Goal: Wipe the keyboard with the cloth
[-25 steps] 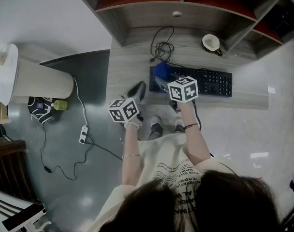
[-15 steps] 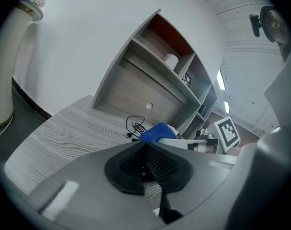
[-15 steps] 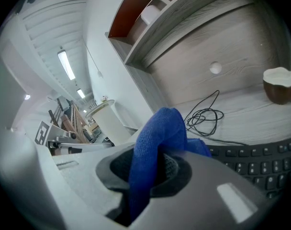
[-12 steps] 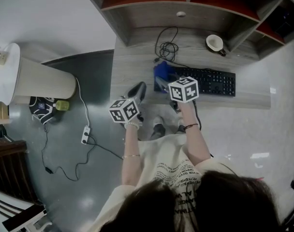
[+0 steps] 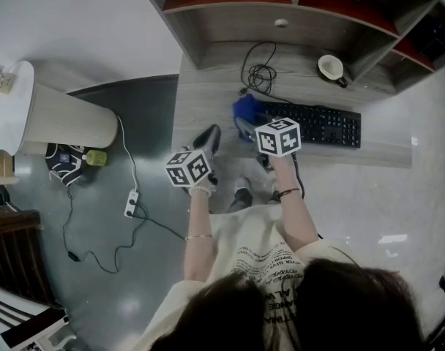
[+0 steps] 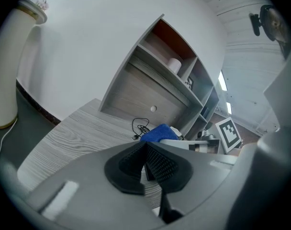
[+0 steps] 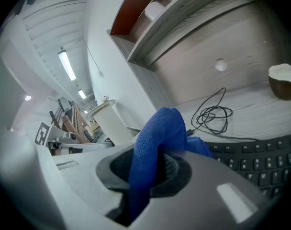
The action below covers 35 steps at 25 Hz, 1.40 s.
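When this moment is compared with the head view of a second ago, very little change is found. The whole counter has drifted a bit to the right of the frame, while the cloth is kept at the left end of the keyboard, just above the centre. From this it is judged that the wiping is only at its beginning and most of the keys are not yet covered.

The right hand-held gripper is closed on the cloth, and a thick blue fold is pinched between its ribbed black pads. The cloth looks soft and fuzzy, like microfibre, and it bulges upward in a rounded hump. The keyboard is black, flat and long, with low matte keys. The left hand-held gripper is closed with nothing between its jaws and is held over the lower left edge of the counter. The counter shows a pale grey wood grain, and a thin black cable is coiled on it.
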{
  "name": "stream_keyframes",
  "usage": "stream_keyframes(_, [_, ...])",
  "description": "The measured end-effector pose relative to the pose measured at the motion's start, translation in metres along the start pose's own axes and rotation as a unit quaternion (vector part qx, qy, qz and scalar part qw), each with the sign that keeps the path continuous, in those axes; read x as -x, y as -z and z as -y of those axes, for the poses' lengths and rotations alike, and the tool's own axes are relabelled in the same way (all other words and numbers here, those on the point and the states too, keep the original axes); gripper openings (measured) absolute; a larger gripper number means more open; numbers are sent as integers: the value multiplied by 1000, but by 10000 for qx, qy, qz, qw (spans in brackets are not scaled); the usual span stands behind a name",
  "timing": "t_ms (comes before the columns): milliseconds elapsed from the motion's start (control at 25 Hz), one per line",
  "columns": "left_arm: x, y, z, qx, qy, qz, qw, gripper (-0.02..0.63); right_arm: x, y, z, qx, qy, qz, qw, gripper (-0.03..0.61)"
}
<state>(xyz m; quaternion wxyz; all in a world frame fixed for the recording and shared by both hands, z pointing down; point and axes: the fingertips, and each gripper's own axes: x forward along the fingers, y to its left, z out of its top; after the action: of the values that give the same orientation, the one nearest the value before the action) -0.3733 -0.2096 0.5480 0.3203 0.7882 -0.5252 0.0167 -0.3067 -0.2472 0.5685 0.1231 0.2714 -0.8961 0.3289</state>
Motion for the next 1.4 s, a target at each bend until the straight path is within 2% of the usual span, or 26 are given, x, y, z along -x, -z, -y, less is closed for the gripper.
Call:
stream_keyframes(320, [11, -3, -14, 10, -255, 94, 9996, -2, -7, 1, -8, -27, -30, 40, 10000, 58])
stream_keyframes(520, [16, -7, -16, -43, -270, 182, 9995, -2, -12, 3, -17, -30, -116, 45, 9999, 58])
stream_keyframes(720, [22, -15, -17, -160, -230, 356, 9990, -2, -13, -11, -29, -104, -380, 329, 9987, 58])
stream_keyframes(1040, [33, -33, -17, -320, -109, 646, 9973, -2, -12, -30, -40, -41, -525, 630, 9966, 58])
stream_keyframes(1400, [40, -53, -5, -502, 274, 1002, 9933, -2, 3, -62, -55, 340, -713, 1156, 9902, 58])
